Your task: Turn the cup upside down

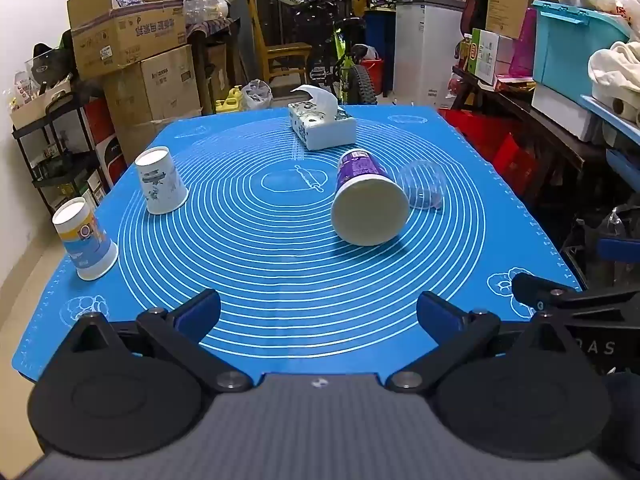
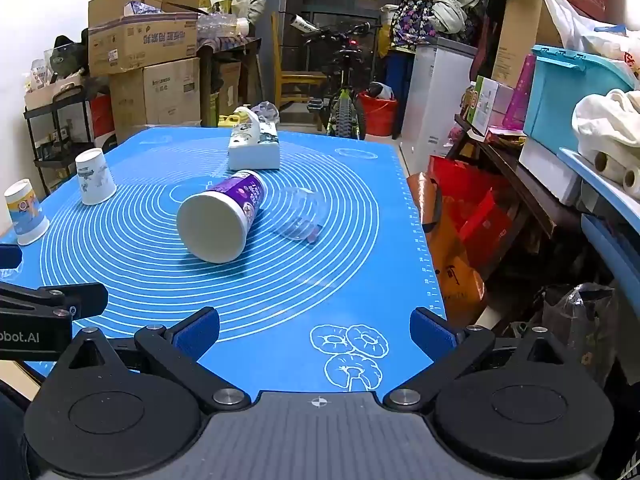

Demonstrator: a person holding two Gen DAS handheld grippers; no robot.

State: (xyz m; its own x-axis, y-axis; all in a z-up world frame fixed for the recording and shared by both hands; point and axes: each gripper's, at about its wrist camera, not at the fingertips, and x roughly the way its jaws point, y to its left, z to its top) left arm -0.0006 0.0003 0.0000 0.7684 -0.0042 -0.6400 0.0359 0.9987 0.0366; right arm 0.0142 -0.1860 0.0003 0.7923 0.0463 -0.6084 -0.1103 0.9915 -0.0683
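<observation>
A purple and white cup [image 1: 366,196] lies on its side in the middle of the blue mat [image 1: 280,280], its white round end toward me; it also shows in the right wrist view [image 2: 224,216]. A clear plastic cup [image 1: 422,184] lies on its side just right of it, also in the right wrist view [image 2: 298,216]. Two paper cups stand upside down at the left: a white printed one [image 1: 160,186] [image 2: 94,178] and a blue and yellow one [image 1: 86,240] [image 2: 26,212]. My left gripper [image 1: 318,316] is open and empty over the mat's near edge. My right gripper [image 2: 316,332] is open and empty.
A tissue box [image 1: 322,122] [image 2: 256,146] stands at the far middle of the mat. Cardboard boxes and a shelf stand at the left, a bicycle behind, red bags and loaded shelves at the right. The mat's right edge [image 2: 416,240] drops off toward the bags.
</observation>
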